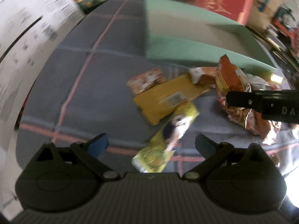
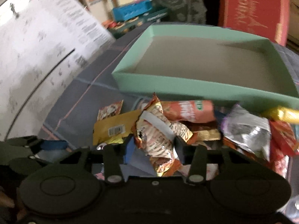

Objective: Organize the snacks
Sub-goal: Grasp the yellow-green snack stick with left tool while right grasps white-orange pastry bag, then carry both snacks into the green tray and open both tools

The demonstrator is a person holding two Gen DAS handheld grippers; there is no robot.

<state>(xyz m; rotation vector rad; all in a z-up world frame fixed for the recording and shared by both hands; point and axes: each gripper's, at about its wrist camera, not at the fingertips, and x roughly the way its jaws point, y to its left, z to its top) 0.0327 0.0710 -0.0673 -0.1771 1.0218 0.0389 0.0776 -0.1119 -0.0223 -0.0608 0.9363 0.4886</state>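
Observation:
A pile of snack packets lies on a grey checked cloth in front of an open mint-green box (image 2: 186, 85), whose inside holds nothing. My right gripper (image 2: 154, 149) is shut on an orange-and-white crinkled snack bag (image 2: 158, 138), held just above the cloth; it shows in the left wrist view (image 1: 229, 82) too, with the right gripper's finger (image 1: 243, 99) on it. My left gripper (image 1: 151, 143) is open and empty, above a yellow packet (image 1: 168, 136). A mustard-yellow packet with a barcode (image 1: 168, 97) and a small orange packet (image 1: 145, 80) lie beyond it.
A silver packet (image 2: 248, 130), red packets (image 2: 284, 136), a gold packet (image 2: 282, 113) and an orange packet (image 2: 188, 110) lie at the right of the pile. A large white printed carton (image 2: 37, 56) stands at the left. A red carton (image 2: 254, 9) stands behind the box.

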